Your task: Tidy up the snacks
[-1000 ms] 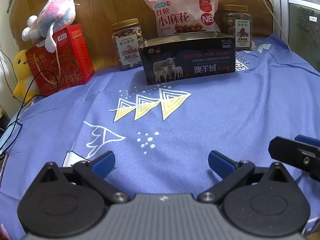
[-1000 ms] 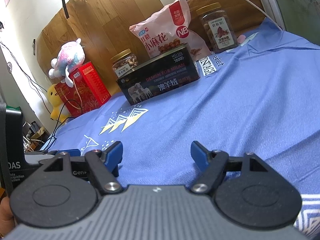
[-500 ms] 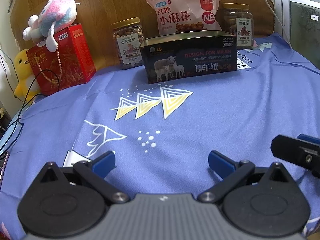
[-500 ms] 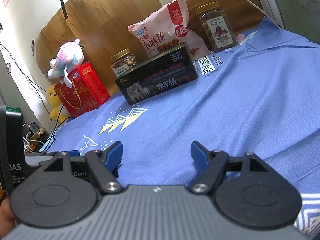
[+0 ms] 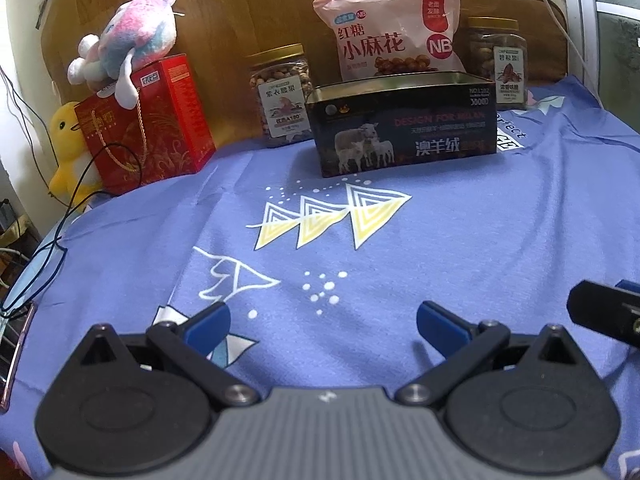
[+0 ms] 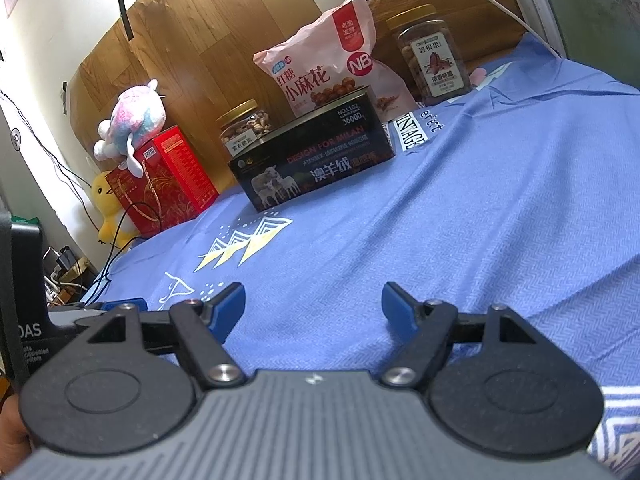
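Observation:
A dark open tin box (image 5: 404,124) (image 6: 316,160) stands at the far side of the blue cloth. Behind it leans a pink snack bag (image 5: 392,36) (image 6: 324,64). A nut jar with a gold lid (image 5: 282,94) (image 6: 244,128) stands to its left and a second jar (image 5: 500,60) (image 6: 432,52) to its right. My left gripper (image 5: 324,322) is open and empty, low over the near cloth. My right gripper (image 6: 314,306) is open and empty, beside the left one; one of its fingers shows at the right edge of the left wrist view (image 5: 600,312).
A red gift box (image 5: 148,124) (image 6: 164,180) with a plush toy (image 5: 128,44) on top stands at the far left, a yellow duck plush (image 5: 70,148) beside it. A black cable (image 5: 72,216) hangs over the left table edge. A wooden board (image 5: 248,4) backs the table.
Both grippers have tilted slightly so the far objects sit lower in view. Both stay open and empty; nothing on the table moved.

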`<state>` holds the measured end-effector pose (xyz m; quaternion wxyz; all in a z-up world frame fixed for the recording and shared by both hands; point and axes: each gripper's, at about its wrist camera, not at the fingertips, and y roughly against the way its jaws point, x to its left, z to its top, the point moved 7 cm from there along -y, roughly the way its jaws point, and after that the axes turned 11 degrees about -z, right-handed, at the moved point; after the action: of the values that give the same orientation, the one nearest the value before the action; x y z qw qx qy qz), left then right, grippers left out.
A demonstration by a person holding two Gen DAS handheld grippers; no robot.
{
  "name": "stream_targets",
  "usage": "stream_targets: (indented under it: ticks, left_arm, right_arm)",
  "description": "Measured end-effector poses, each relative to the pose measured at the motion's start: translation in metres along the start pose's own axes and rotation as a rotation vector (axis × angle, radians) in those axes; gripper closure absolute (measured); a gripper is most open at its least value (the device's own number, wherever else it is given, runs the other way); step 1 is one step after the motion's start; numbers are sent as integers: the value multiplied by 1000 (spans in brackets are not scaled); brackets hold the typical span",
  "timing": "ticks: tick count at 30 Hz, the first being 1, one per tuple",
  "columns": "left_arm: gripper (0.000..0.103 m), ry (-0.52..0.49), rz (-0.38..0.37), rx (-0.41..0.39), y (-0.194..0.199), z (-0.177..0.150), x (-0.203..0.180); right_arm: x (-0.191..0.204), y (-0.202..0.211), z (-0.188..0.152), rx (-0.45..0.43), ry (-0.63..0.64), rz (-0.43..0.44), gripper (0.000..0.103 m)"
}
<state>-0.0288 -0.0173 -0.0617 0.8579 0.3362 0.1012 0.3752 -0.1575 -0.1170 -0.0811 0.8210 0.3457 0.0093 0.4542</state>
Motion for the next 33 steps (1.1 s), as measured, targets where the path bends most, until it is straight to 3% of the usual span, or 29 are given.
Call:
stream_targets:
  ticks: [6, 15, 33]
  left_arm:
    - [0, 1, -8, -6, 3, 1, -2]
    - [0, -17, 13, -79, 24, 11, -4]
    - [0, -23, -52, -60, 27, 10, -11]
  right_arm:
    - [1, 2, 1, -10, 2, -4, 26]
    - [6, 10, 6, -83, 39, -29, 25]
    - [7, 13, 10, -115, 49, -36, 25]
